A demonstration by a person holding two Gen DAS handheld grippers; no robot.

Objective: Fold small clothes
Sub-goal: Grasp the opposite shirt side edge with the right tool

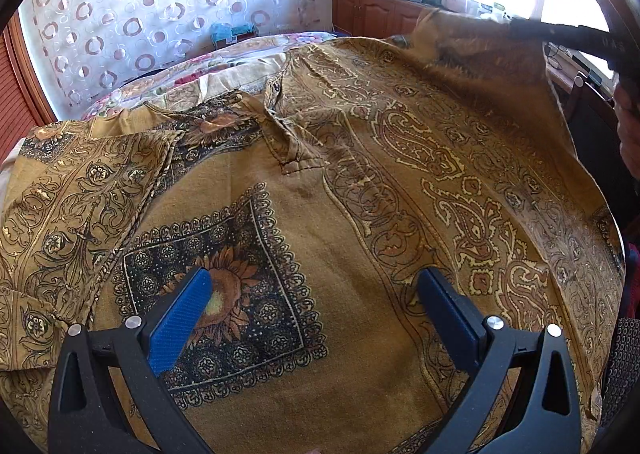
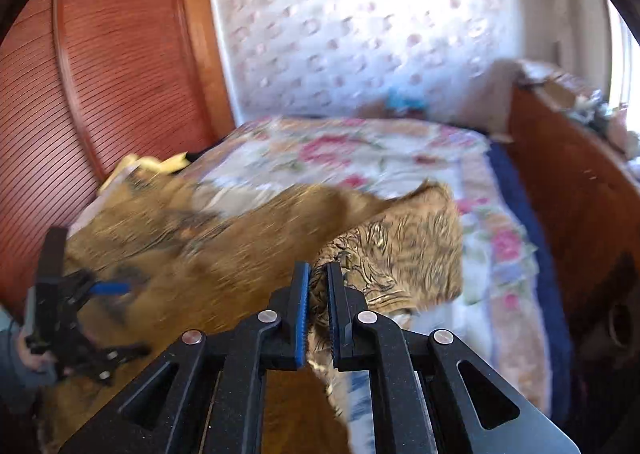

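Note:
A mustard-brown patterned shirt with dark sunflower panels and paisley bands lies spread on the bed. My left gripper hovers open just above its middle, blue pads wide apart over a sunflower panel with nothing between them. My right gripper is shut on the shirt's right side, which it holds lifted off the bed. In the left wrist view that raised cloth hangs from the right gripper at the upper right. The left gripper shows blurred at the left of the right wrist view.
A floral bedspread covers the bed beyond the shirt. A wooden louvred headboard stands at the left, a wooden cabinet with clutter at the far right, and a curtain with rings behind.

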